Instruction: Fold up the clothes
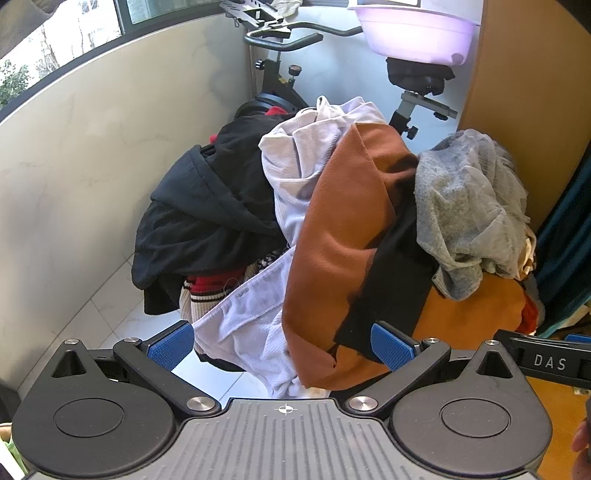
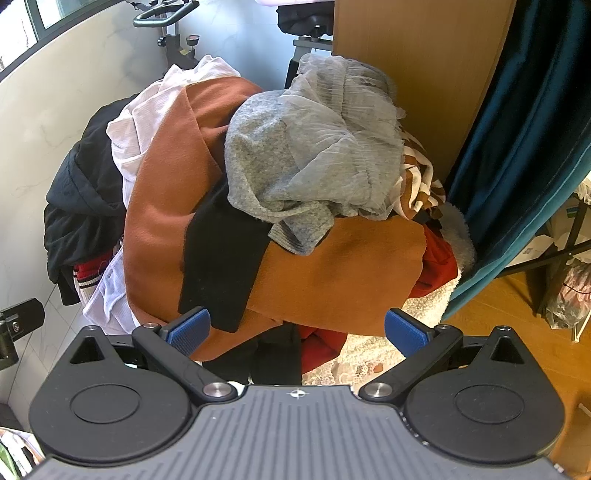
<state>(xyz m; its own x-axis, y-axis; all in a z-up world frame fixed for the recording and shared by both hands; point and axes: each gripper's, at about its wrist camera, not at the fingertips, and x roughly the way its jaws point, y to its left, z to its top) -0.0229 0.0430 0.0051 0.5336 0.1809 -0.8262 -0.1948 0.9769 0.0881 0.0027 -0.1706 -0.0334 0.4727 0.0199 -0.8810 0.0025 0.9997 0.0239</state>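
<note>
1. Clothes pile (image 1: 332, 221): heaped mound, the landmark for all entries. Left of it, a pale marbled wall (image 1: 92, 147); bare light floor tiles (image 1: 110, 306) between wall and pile give open room on that side. Right of it, a wooden panel (image 2: 424, 74) stands close against the heap, with a teal curtain (image 2: 524, 147) beyond; little clearance there.
2. Rust-orange garment (image 2: 332, 280): largest piece, smooth felt-like cloth draped over the pile's front, its lower edge hanging free.
3. Black padded jacket (image 1: 207, 214): left flank of the pile, puffy and quilted, sagging toward the floor.
4. White ribbed garment (image 1: 295, 162): beside the jacket, one corduroy-like flap trailing down the pile's front-left.
5. Grey knit with sheer mesh overlay (image 2: 295, 158): crumpled on the pile's upper right, on top of the orange cloth.
6. Exercise bike (image 1: 280, 48): behind the pile; a lilac basin (image 1: 413, 33) rests above its seat.
7. Left gripper (image 1: 282, 347): jaws apart, blue textured pads either side of hanging white and orange cloth, gripping nothing.
8. Right gripper (image 2: 297, 328): jaws apart, at the pile's front lower edge, empty.
9. Writing: "DAS" in white on a black part right of the left gripper.
</note>
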